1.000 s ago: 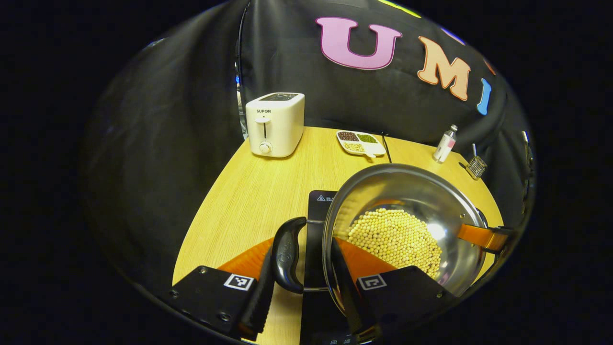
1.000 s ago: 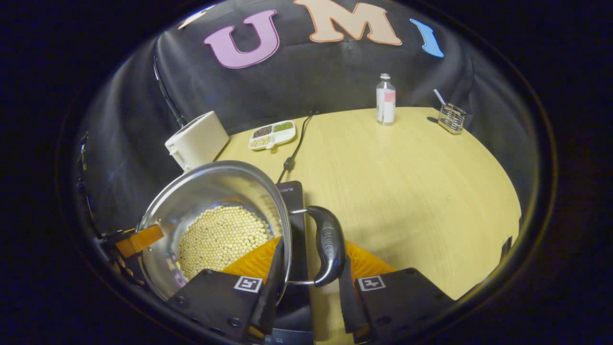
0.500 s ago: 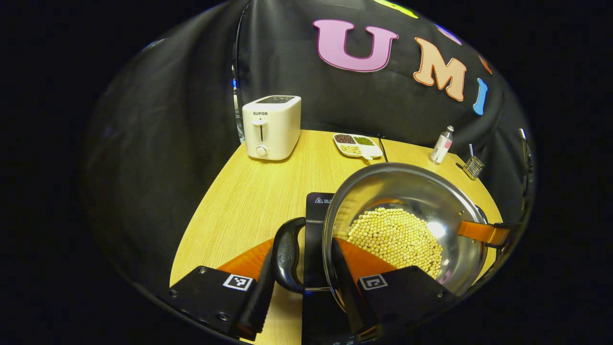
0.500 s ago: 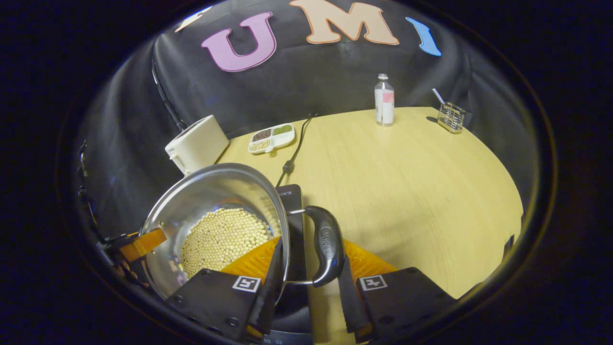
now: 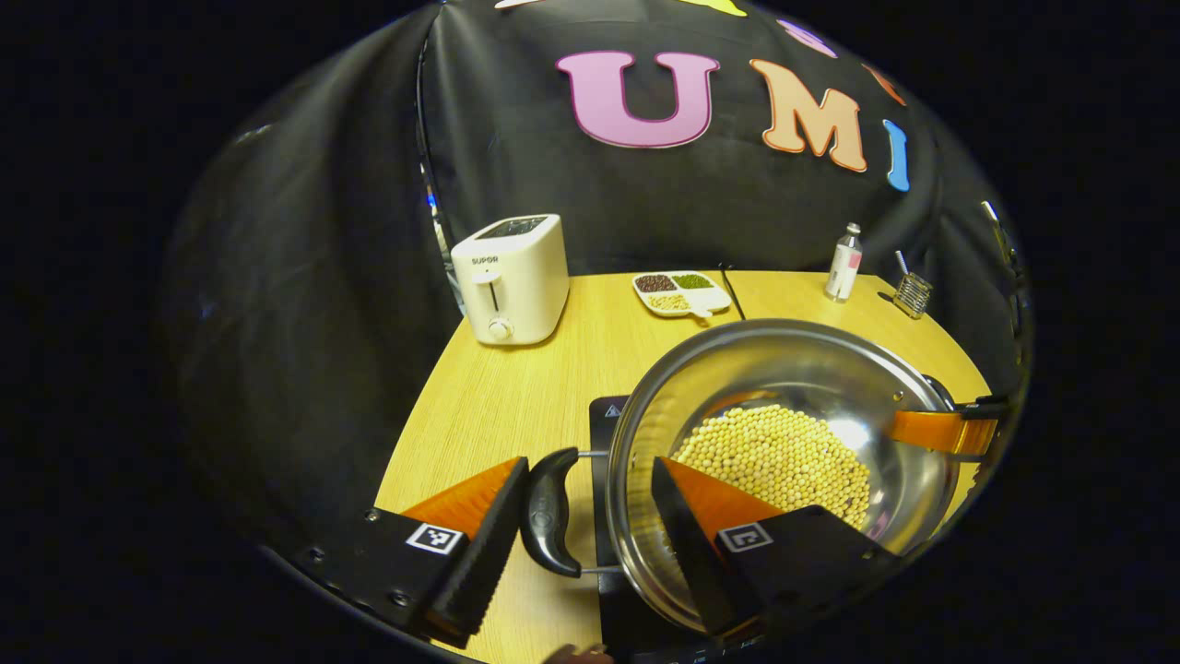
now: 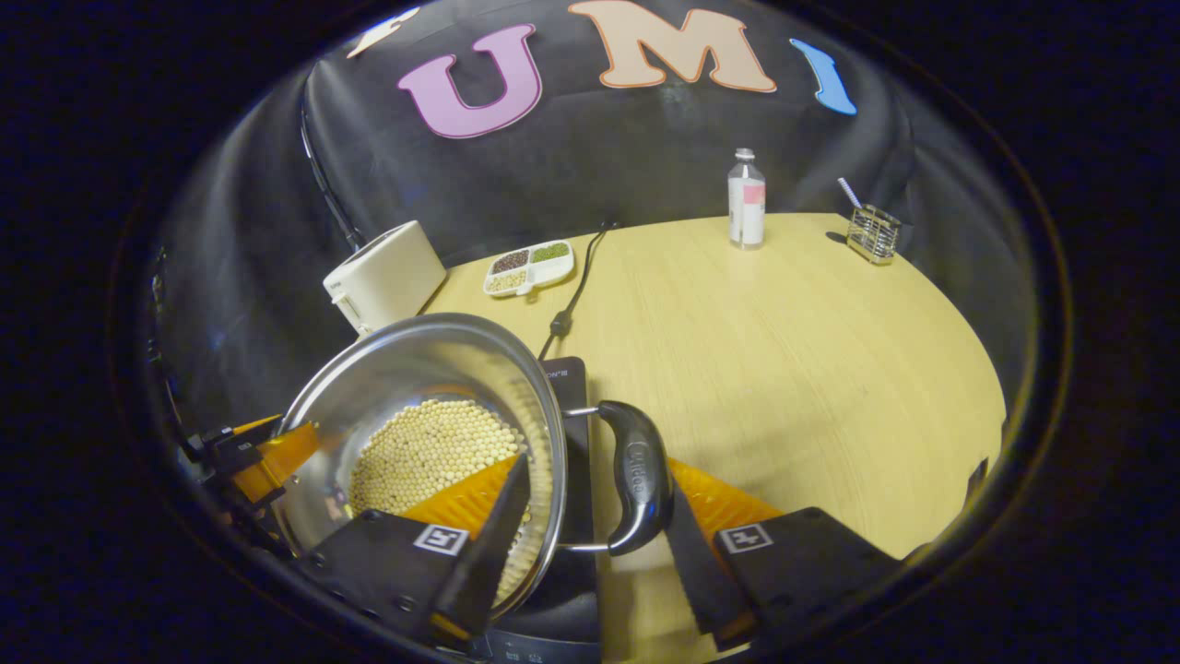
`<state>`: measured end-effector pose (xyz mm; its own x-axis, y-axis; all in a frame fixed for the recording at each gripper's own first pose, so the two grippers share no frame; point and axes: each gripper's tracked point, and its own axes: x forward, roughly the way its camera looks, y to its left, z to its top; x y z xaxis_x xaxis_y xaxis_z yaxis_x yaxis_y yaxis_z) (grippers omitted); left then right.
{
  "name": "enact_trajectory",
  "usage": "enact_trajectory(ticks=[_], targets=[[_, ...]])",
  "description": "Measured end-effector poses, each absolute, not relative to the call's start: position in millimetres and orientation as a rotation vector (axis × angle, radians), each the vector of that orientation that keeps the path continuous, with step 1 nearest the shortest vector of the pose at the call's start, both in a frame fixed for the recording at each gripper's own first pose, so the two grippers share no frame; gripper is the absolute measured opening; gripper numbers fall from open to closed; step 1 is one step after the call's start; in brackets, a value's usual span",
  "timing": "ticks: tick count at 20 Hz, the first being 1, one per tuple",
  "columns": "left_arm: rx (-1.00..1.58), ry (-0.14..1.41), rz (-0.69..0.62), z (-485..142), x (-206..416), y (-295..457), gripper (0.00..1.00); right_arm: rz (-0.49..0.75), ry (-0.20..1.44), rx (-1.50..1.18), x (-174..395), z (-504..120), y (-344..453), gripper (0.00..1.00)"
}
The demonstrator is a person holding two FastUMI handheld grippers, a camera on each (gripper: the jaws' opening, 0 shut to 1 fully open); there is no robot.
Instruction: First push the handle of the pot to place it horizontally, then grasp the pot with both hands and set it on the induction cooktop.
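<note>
Both grippers straddle the pot (image 5: 784,387) rim and side handles over the cooktop (image 6: 564,387): left gripper (image 5: 590,544) and right gripper (image 6: 595,544) spread apart, gripping nothing.

Steel pot (image 5: 784,369) of beans on cooktop (image 5: 604,415)

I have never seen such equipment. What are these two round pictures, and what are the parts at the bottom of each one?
A person holds a two-finger gripper in each hand, and a camera rides on each. One view looks along the left gripper, the other along the right gripper. Each straddles a handle and the rim of the steel pot, with one finger inside and the jaws apparently open. The pot holds pale beans and sits over the induction cooktop on a wooden table. Behind stand a toaster, a divided dish and a bottle.
</note>
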<state>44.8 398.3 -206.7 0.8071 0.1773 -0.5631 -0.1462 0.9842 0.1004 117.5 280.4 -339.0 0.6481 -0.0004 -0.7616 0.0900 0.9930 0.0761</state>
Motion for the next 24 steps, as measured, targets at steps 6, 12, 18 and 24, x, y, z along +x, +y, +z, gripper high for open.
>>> enact_trajectory(ticks=[6,12,18,24], targets=[[0.039,0.603,0.207,-205.5,41.4,405.4,0.99,-0.058,0.834,0.107,120.7,-329.5,273.9,0.94],[0.069,0.531,0.205,-181.0,48.9,404.8,0.99,-0.044,0.779,0.101,125.4,-306.2,271.8,1.00],[0.121,0.386,0.237,-130.0,57.8,403.5,0.99,0.016,0.681,0.081,132.2,-264.4,278.7,1.00],[0.198,0.138,0.209,-35.8,53.8,374.5,0.98,0.107,0.483,0.089,140.0,-182.1,296.7,0.99]])
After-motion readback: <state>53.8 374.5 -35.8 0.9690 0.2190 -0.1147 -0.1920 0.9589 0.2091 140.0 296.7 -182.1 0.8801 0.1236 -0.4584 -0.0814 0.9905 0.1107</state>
